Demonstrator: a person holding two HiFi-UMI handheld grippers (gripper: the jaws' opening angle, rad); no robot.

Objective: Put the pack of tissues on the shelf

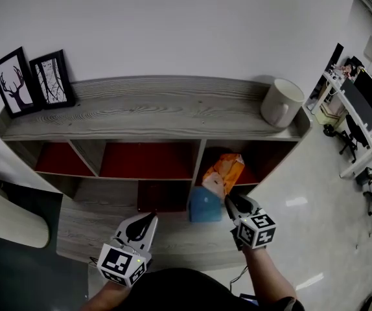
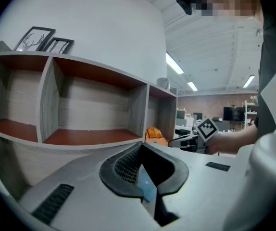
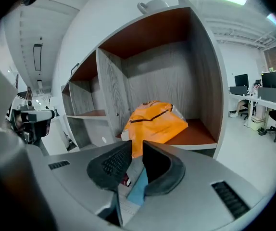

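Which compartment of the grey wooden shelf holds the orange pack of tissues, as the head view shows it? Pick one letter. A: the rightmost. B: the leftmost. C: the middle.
A: the orange pack of tissues leans in the rightmost compartment of the grey wooden shelf, under the white mug.

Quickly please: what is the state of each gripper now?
Left gripper: closed, holding nothing.
Right gripper: jaws slightly open, not gripping; the orange tissue pack lies at its tips.

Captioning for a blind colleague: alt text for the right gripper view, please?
An orange pack of tissues sits tilted in the end compartment of a grey shelf. The right gripper points at it, jaws slightly apart near its lower corner.
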